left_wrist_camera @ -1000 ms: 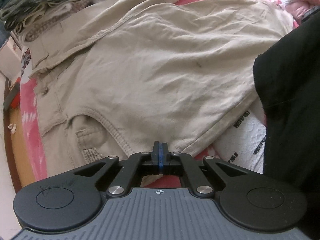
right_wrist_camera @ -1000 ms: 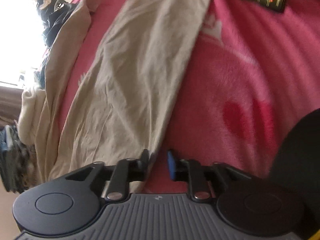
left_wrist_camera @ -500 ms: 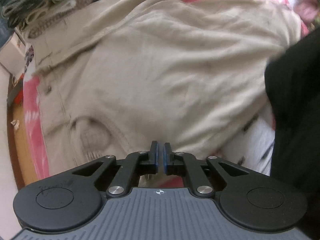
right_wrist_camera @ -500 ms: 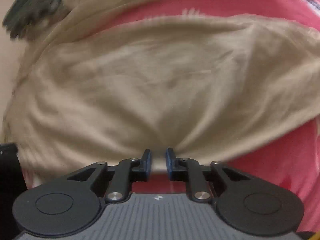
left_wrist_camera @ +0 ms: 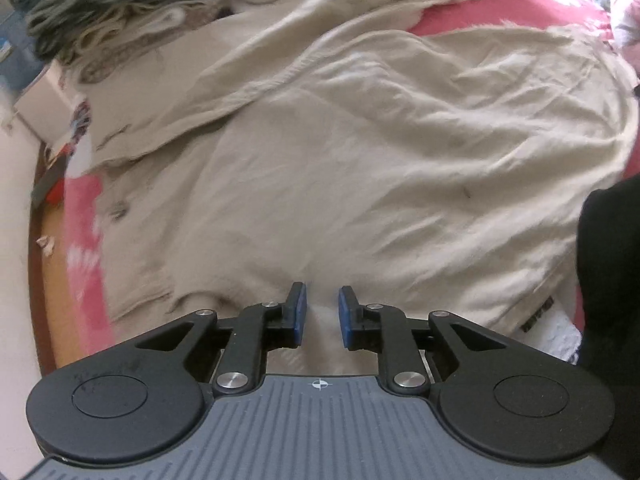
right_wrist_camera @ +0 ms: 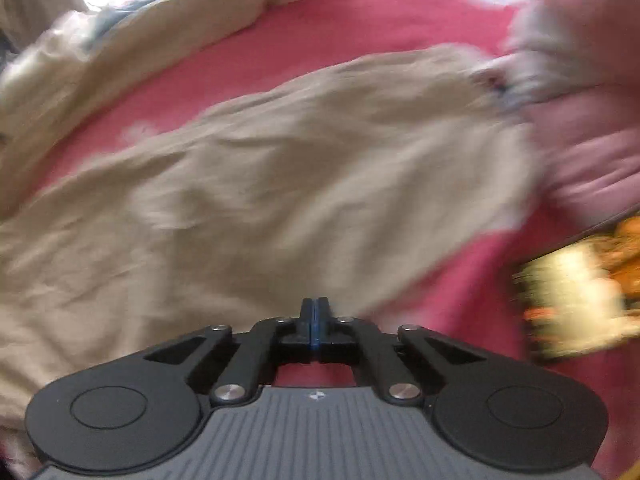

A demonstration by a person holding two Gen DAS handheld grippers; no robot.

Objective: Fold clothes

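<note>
Beige trousers (left_wrist_camera: 360,152) lie spread and creased over a pink blanket (left_wrist_camera: 84,240) on a bed. My left gripper (left_wrist_camera: 322,312) is open and empty, its blue pads just above the near edge of the trousers. In the right wrist view a beige trouser leg (right_wrist_camera: 280,200) lies across the pink blanket (right_wrist_camera: 360,36). My right gripper (right_wrist_camera: 315,316) is shut at the near edge of that leg; I cannot tell whether cloth is pinched between the pads.
A pile of dark and cream clothes (left_wrist_camera: 120,4) sits at the far left. A black garment (left_wrist_camera: 612,280) fills the right edge, over a white printed cloth (left_wrist_camera: 560,332). A pale pink cushion (right_wrist_camera: 592,120) and a blurred orange and cream object (right_wrist_camera: 580,288) lie on the right.
My left gripper has opened from shut and let go of the trouser edge. My right gripper has closed from open and swung round to the trouser leg's edge.
</note>
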